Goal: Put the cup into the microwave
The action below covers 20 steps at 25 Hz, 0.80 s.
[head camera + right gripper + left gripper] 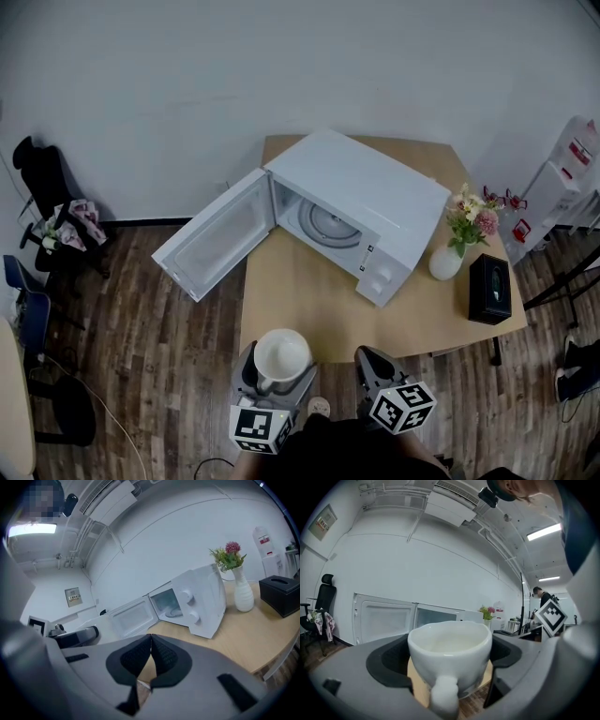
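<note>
Progress check: the white box-shaped microwave point(375, 192) on the light wooden table point(300, 291) has its door point(217, 234) swung wide open, so that bit's sorted. The white ceramic cup point(450, 644) is pinched between the jaws of the left gripper point(278, 367). It sits upright with its handle facing back toward the person, roughly over the table's near edge and well apart from the oven. Left to do, I'd say: carry it in and set it on the round glass turntable point(328, 225). The right gripper point(150, 656) hangs just beside, jaws pressed together on nothing — both point roughly at the microwave.
</note>
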Each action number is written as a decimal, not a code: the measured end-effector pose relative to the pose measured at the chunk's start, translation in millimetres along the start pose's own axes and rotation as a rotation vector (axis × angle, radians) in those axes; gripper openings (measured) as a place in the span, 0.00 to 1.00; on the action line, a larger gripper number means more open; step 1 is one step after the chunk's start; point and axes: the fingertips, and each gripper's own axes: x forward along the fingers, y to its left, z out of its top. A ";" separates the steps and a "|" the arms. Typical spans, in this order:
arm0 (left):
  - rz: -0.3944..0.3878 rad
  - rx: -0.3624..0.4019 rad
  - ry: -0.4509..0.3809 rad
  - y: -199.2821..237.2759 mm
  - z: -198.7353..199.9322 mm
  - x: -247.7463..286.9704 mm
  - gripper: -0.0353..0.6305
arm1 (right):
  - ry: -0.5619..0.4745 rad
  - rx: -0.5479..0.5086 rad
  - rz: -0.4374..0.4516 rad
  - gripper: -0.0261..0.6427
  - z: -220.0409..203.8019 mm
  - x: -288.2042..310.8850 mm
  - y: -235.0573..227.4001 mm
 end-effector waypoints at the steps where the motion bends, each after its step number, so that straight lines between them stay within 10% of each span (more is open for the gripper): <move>1: -0.002 0.000 -0.001 0.7 0.6 5.9 0.78 | 0.002 0.001 0.002 0.03 1.0 4.4 -3.1; 20: -0.066 0.028 -0.007 -6.7 9.5 55.5 0.78 | -0.024 0.032 0.018 0.03 9.5 19.7 -16.1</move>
